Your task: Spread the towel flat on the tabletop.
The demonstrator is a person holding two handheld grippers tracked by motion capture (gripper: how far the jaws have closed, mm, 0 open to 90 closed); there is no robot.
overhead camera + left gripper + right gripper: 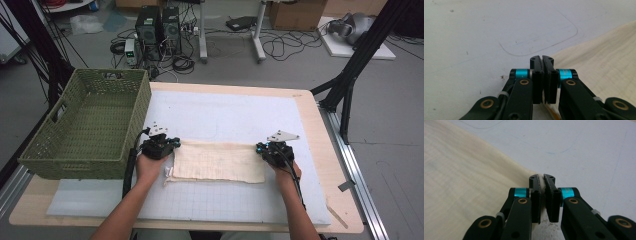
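Cream cloth (218, 161) lies folded on the white mat (240, 200) beside a green basket (90, 125) — left gripper (172, 142) and right gripper (260, 148) each clenched on a far corner, apparently pinching fabric. Lifting both together, evenly, should keep the fold straight.

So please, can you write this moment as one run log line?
left gripper: shut on cloth | right gripper: shut on cloth | cloth: flat on mat | basket: left
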